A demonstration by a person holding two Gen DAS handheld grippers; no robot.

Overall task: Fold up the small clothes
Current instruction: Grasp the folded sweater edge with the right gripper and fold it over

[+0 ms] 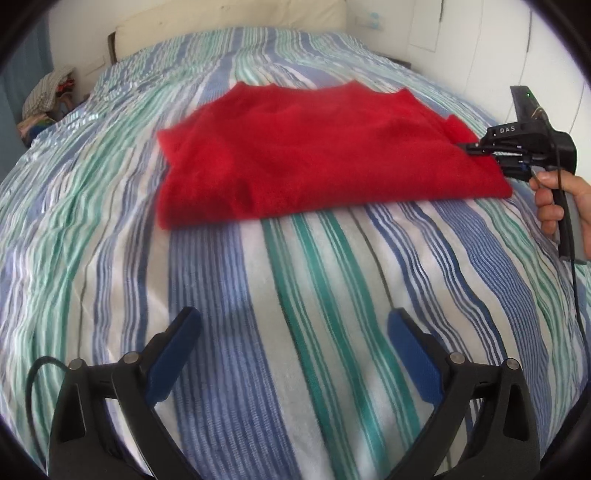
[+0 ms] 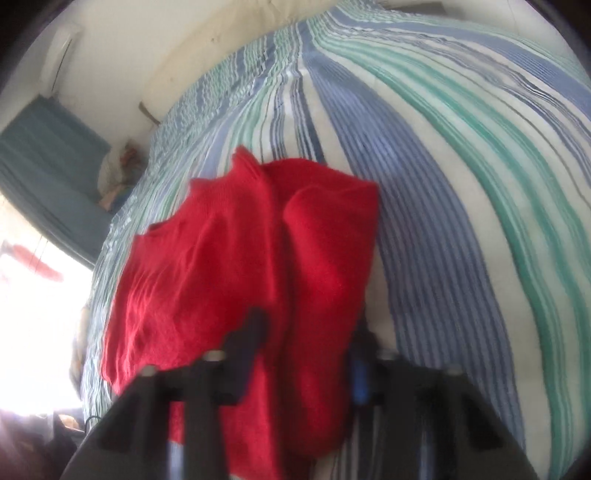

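A red knitted garment [image 1: 314, 155] lies partly folded on the striped bedspread [image 1: 295, 295]. My left gripper [image 1: 293, 328] is open and empty, hovering over the bedspread well short of the garment's near edge. My right gripper [image 1: 476, 149] reaches in from the right at the garment's right edge, one finger above the cloth and one below. In the right wrist view the red garment [image 2: 236, 266] fills the space between my right gripper's fingers [image 2: 308, 332], which stand apart around a fold of it. That view is blurred.
The bedspread [image 2: 461, 166] covers the whole bed. A cream headboard [image 1: 229, 22] stands at the far end. A pile of clothes [image 1: 48, 99] sits beside the bed at far left. A blue curtain [image 2: 48, 155] hangs by a bright window.
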